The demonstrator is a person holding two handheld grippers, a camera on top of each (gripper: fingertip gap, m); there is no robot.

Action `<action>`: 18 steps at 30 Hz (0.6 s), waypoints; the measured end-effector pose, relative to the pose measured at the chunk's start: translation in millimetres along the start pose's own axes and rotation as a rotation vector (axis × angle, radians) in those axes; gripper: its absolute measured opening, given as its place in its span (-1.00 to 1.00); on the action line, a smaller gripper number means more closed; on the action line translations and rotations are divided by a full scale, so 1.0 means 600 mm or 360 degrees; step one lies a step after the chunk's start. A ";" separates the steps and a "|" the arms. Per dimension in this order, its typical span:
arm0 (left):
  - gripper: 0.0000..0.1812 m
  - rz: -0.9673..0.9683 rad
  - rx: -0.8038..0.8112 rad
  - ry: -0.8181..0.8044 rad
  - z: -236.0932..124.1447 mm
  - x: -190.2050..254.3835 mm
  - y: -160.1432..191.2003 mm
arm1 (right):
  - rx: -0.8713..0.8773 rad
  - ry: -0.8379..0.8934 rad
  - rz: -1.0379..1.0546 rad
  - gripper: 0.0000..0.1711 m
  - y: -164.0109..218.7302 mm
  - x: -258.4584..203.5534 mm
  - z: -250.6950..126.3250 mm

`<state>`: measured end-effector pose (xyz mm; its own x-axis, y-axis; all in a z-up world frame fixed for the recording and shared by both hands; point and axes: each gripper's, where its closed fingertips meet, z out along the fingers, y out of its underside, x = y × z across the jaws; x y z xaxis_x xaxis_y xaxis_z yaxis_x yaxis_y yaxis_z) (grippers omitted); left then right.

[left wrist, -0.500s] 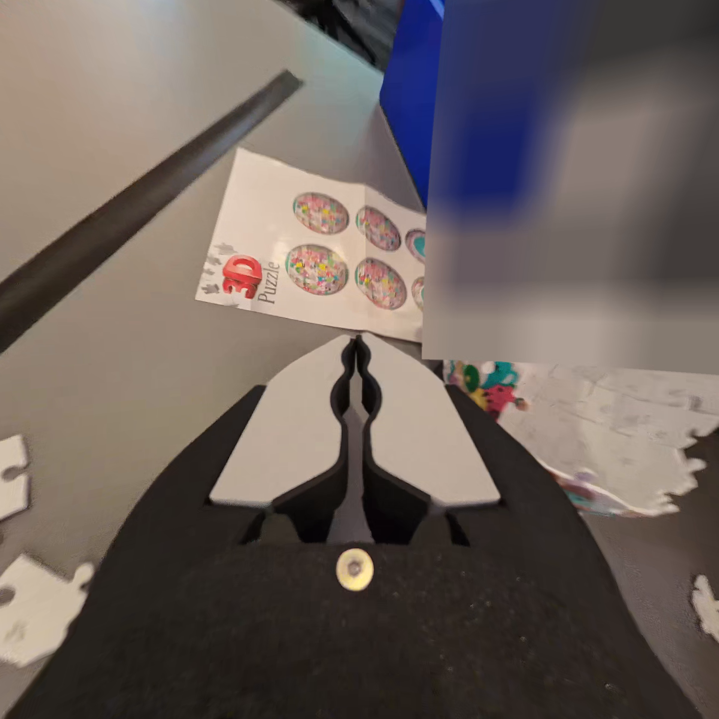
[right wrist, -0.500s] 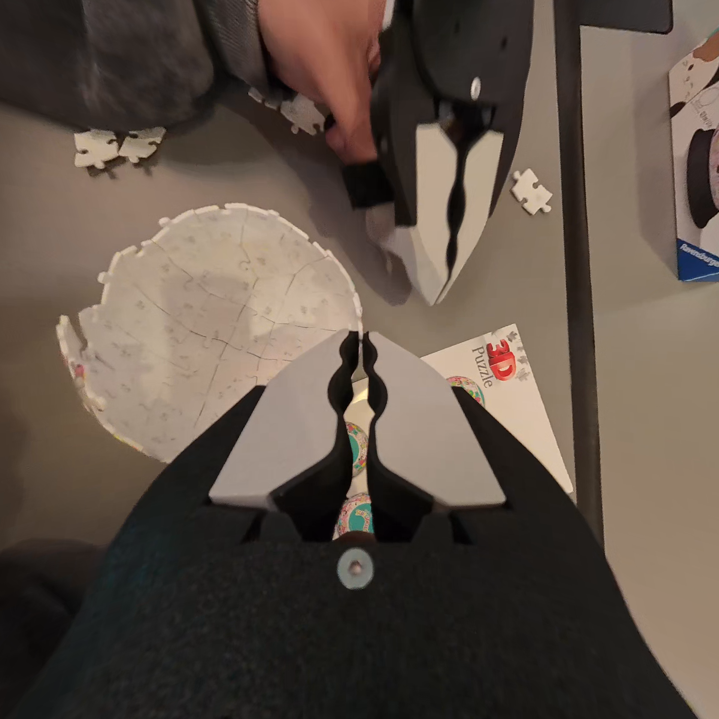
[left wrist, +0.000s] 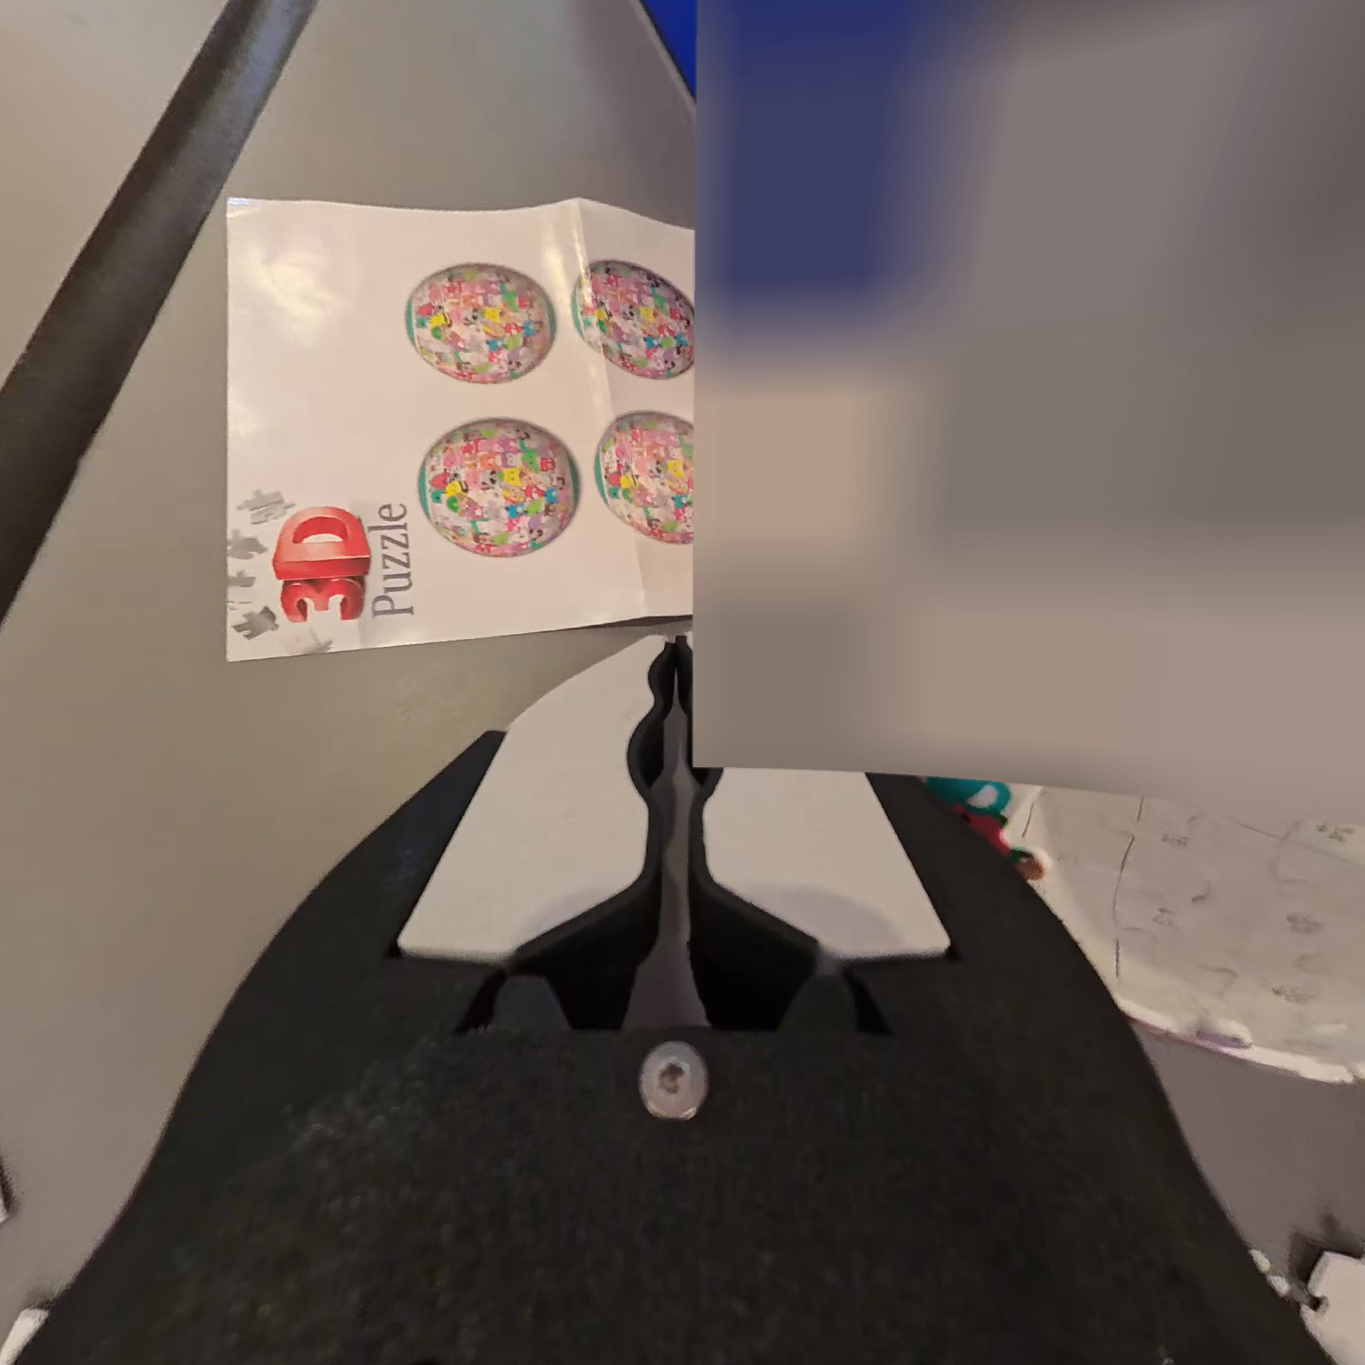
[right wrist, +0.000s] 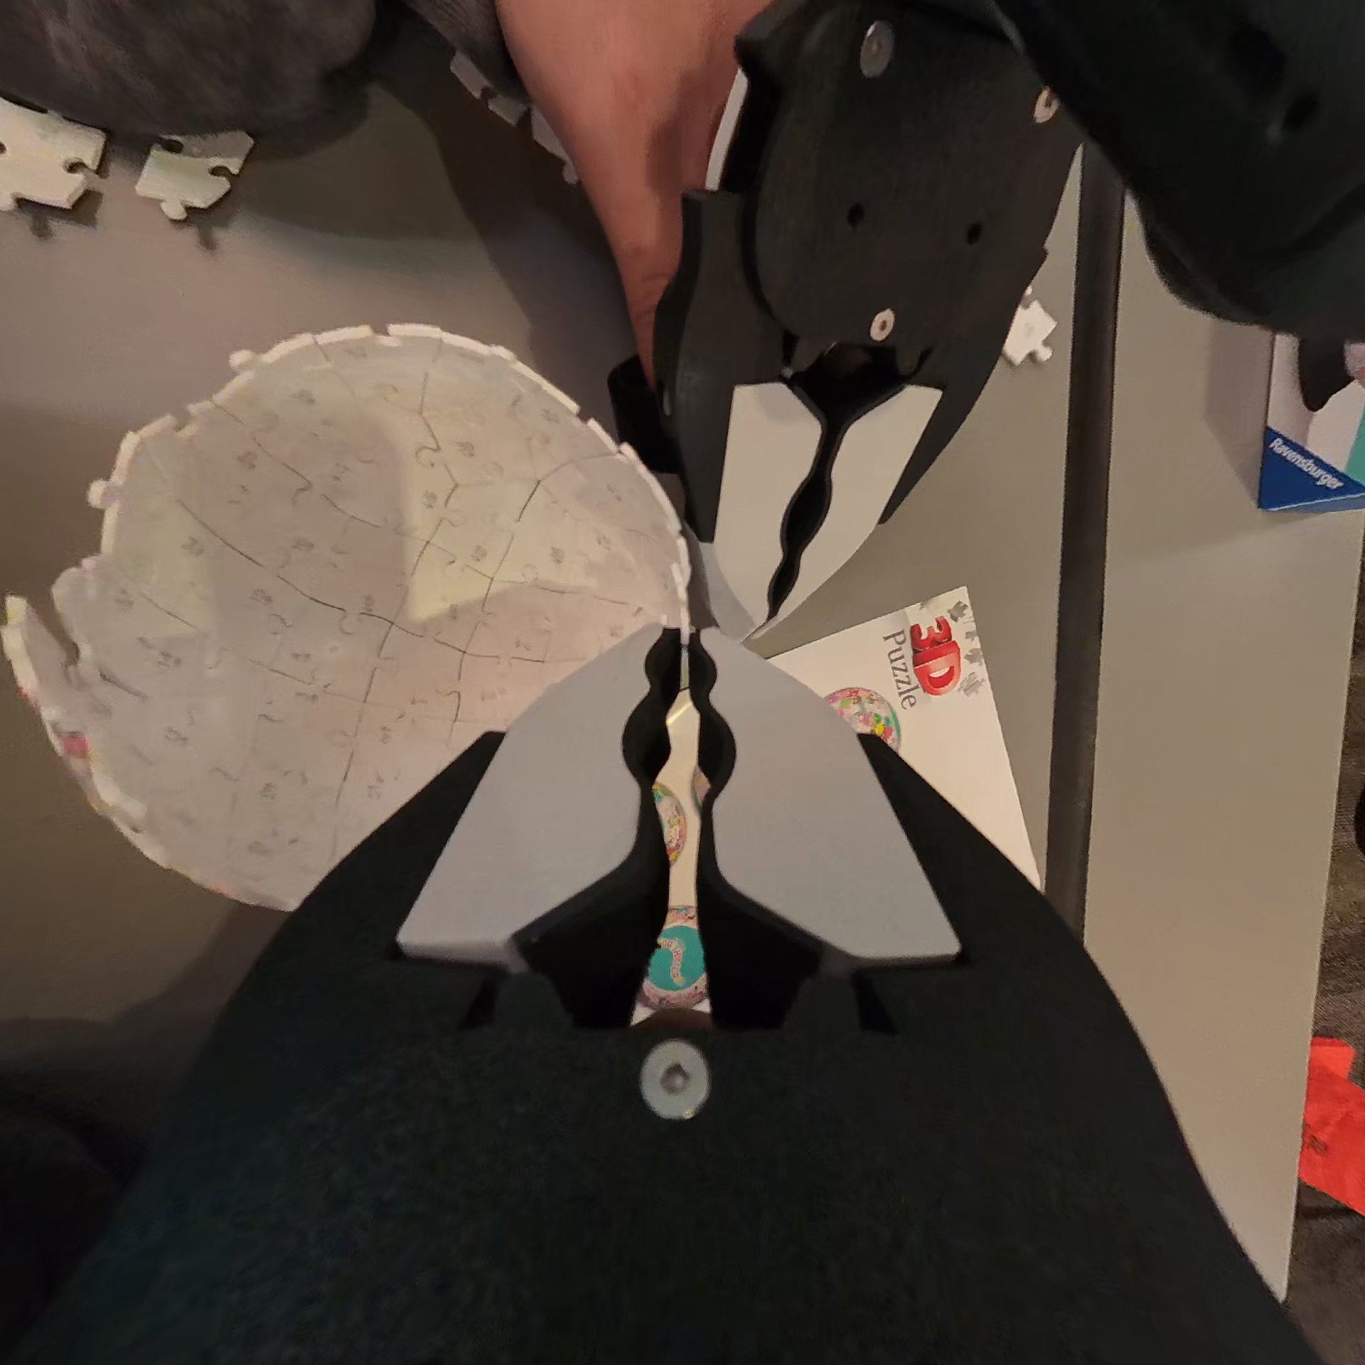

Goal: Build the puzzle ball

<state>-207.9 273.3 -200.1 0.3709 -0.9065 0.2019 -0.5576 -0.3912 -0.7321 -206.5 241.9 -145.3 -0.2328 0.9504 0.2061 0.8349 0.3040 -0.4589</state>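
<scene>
The half-built puzzle ball (right wrist: 354, 606) is a white bowl-shaped shell lying open side up on the grey table; its edge also shows in the left wrist view (left wrist: 1196, 923). My right gripper (right wrist: 688, 644) is shut, with its tips right at the shell's near rim; I cannot tell whether they pinch the rim. My left gripper (left wrist: 676, 648) is shut and empty, pointing at the leaflet (left wrist: 443, 428). In the right wrist view the left gripper (right wrist: 768, 609) is held by a hand (right wrist: 635, 148), with its tips just beyond the shell's rim and close to my right gripper's tips.
Loose white pieces lie at the back left (right wrist: 192, 170), by the dark strip (right wrist: 1030, 336) and near the left gripper (left wrist: 1329, 1285). The leaflet (right wrist: 953, 739) lies under my right gripper. A blue puzzle box (right wrist: 1315, 458) stands at the right, beyond the dark strip (right wrist: 1086, 591). There is about 7 cm between the tips of the two grippers.
Both grippers have moved closer to each other and to the shell's rim. The left gripper has come forward toward the leaflet. Both stay shut.
</scene>
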 end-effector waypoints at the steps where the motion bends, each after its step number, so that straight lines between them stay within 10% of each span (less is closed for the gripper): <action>1: -1.00 -0.0001 0.0002 0.0011 0.000 0.002 -0.001 | -0.0017 0.0006 -0.0002 -0.97 0.002 0.000 0.002; 18: -1.00 -0.0012 0.0055 0.0069 -0.004 0.009 -0.007 | -0.0118 0.0103 0.0073 -0.97 0.014 0.011 0.002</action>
<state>-205.4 269.6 -194.2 0.3422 -0.9098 0.2347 -0.5285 -0.3929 -0.7526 -201.5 251.0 -148.7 -0.1628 0.9563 0.2428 0.8791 0.2524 -0.4043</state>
